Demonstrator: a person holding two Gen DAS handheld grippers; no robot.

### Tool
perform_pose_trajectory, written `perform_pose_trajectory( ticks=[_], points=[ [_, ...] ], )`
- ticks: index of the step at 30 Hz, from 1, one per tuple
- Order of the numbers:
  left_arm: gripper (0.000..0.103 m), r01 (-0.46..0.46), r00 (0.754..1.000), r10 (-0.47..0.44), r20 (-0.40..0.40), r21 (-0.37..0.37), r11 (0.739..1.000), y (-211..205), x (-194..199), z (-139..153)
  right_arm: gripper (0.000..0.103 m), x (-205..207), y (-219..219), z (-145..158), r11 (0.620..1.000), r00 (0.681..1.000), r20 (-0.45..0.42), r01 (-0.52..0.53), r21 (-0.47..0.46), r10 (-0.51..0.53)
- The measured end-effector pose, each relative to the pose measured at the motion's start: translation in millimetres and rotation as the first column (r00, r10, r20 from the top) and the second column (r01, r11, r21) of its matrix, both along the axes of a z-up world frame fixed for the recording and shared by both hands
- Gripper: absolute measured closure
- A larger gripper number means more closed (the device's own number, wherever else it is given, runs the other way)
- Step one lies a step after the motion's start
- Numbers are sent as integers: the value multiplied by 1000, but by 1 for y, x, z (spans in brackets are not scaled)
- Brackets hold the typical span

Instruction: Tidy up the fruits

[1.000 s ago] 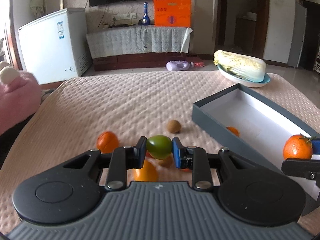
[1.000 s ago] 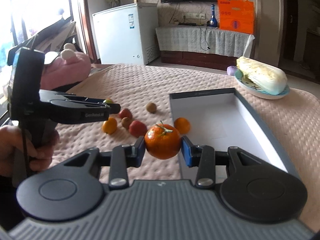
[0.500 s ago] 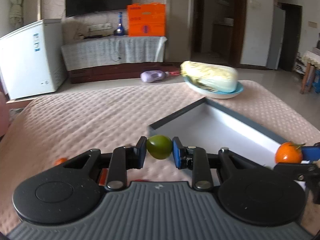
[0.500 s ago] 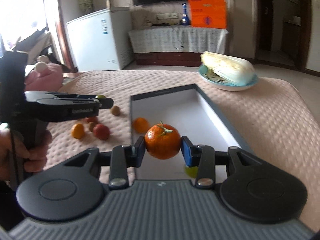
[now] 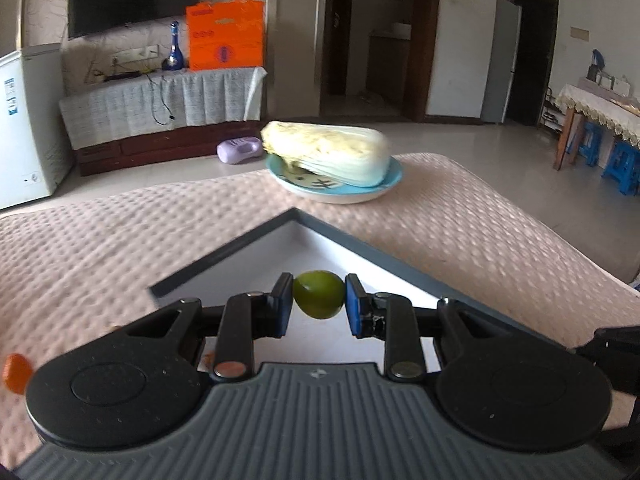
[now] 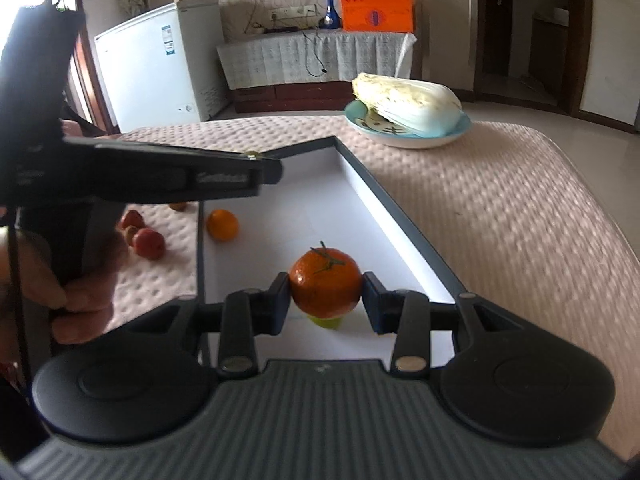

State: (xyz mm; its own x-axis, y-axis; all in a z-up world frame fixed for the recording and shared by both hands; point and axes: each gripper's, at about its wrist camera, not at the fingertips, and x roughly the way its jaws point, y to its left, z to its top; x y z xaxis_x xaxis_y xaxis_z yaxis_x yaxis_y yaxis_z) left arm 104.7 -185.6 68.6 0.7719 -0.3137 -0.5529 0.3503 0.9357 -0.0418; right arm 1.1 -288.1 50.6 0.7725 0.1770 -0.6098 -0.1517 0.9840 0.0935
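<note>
My left gripper (image 5: 319, 300) is shut on a green fruit (image 5: 319, 294) and holds it above the white inside of the grey-walled box (image 5: 224, 256). My right gripper (image 6: 325, 295) is shut on an orange tangerine (image 6: 325, 288) with a stem, above the box floor (image 6: 320, 216). A small orange (image 6: 222, 224) lies in the box near its left wall. A yellow-green fruit (image 6: 326, 322) shows just under the tangerine. Red fruits (image 6: 149, 243) lie on the quilted cloth left of the box. The left gripper's body (image 6: 160, 176) crosses the right wrist view.
A blue plate (image 5: 336, 192) with a Chinese cabbage (image 5: 326, 152) stands beyond the box, also in the right wrist view (image 6: 408, 136). An orange fruit (image 5: 16, 372) lies at the left edge. A white freezer (image 6: 152, 68) and a covered bench (image 5: 160, 100) stand behind.
Both grippers have moved right and forward over the box with their fruits still held. The loose fruits on the cloth have slid out of the left view.
</note>
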Motion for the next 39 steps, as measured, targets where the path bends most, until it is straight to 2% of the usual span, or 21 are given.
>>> perform_pose_trajectory(
  ticks=[9, 13, 17, 21, 29, 39],
  points=[
    [71, 16, 999, -16, -46, 13, 1000, -27, 22, -16, 62, 2, -7, -5, 1000, 1000, -25, 16, -13, -16],
    [68, 26, 999, -25, -42, 27, 999, -36, 25, -19, 62, 2, -7, -4, 1000, 1000, -23, 16, -10, -17],
    [51, 40, 999, -39, -20, 20, 999, -38, 22, -17, 62, 3, -8, -5, 1000, 999, -29, 18, -11, -18],
    [44, 44, 999, -44, -4, 6, 999, -35, 18, -12, 62, 4, -7, -6, 1000, 999, -33, 23, -14, -23],
    [44, 31, 999, -31, 25, -25, 999, -19, 7, 2, 62, 14, -5, -9, 998, 998, -40, 58, 0, -58],
    [44, 7, 996, -4, 92, -26, 1000, 20, -33, 30, 61, 31, 6, -13, 994, 993, -54, 104, 24, -103]
  ],
)
